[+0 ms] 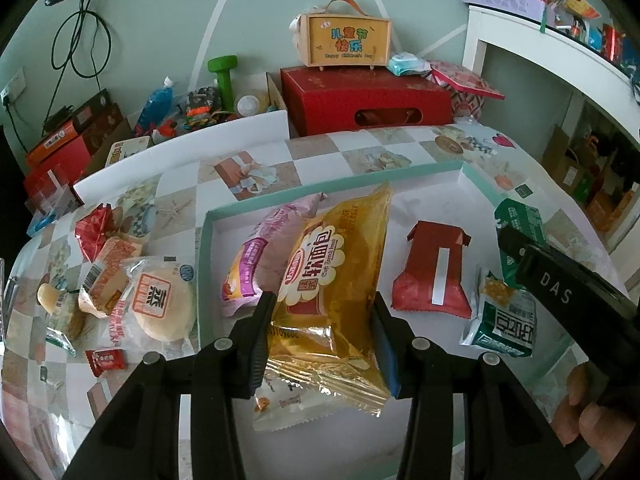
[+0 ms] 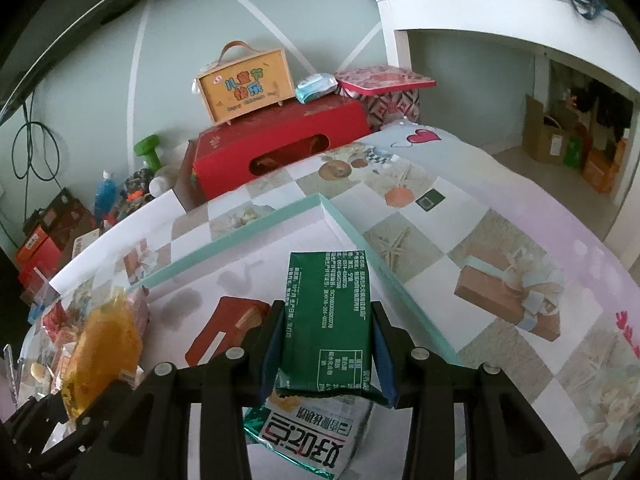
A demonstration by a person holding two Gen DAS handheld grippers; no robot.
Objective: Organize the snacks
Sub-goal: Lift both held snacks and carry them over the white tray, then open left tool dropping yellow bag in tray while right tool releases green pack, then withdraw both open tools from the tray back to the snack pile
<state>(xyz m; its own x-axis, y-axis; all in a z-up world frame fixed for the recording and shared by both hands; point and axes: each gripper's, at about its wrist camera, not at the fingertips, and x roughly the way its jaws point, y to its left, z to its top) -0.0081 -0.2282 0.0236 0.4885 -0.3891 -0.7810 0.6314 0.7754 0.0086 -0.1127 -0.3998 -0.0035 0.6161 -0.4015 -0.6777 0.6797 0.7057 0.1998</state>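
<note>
With my left gripper [image 1: 322, 340] clamped on the yellow bread pack [image 1: 332, 280] over the tray [image 1: 202, 264] and my right gripper [image 2: 326, 354] pinching the green packet [image 2: 326, 312] there, I judge both need lowering and releasing.

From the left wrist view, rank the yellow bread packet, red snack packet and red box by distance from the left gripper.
1. Yellow bread packet, between the left gripper's fingers.
2. Red snack packet, right, inside the tray.
3. Red box, far back beyond the table.
</note>
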